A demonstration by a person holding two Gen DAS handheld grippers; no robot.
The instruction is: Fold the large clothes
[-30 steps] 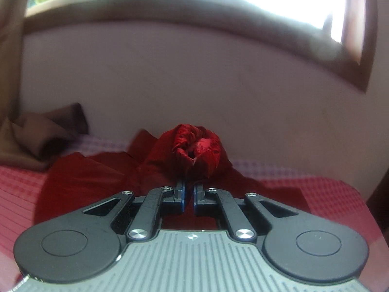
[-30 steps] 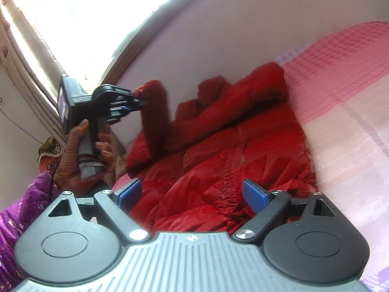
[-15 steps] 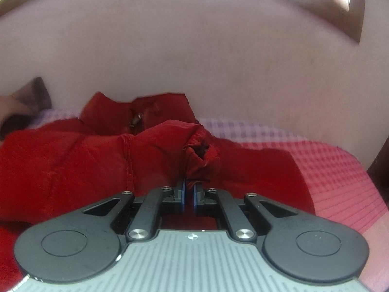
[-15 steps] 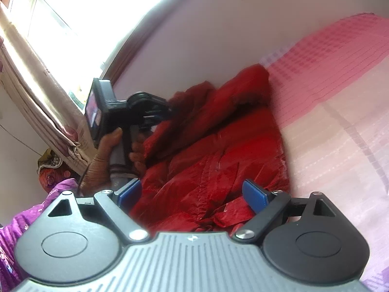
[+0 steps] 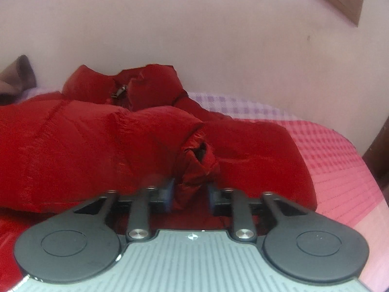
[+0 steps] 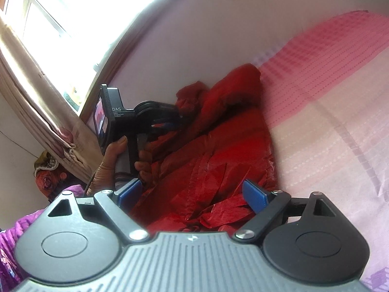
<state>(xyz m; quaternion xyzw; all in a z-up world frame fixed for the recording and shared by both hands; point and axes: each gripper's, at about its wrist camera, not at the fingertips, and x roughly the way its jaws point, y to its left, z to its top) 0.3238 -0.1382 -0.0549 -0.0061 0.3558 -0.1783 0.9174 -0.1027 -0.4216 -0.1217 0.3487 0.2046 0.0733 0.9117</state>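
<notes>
Lying on the pink checked bed [image 5: 340, 150] against the wall: red jacket [image 5: 85, 150]. Left gripper [image 5: 189, 196] low and level, jaws parted, sleeve cuff [image 5: 197, 160] loose between them. Right gripper [image 6: 192, 192] wide, holding nothing, tilted over the jacket hem.

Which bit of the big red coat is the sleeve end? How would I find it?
Start at the pink checked bedspread against the pale wall. The red puffer jacket lies spread across it, collar and zipper at the wall side. The sleeve cuff is the crumpled tube with a dark opening, sitting between the left gripper fingers, which are parted.
</notes>
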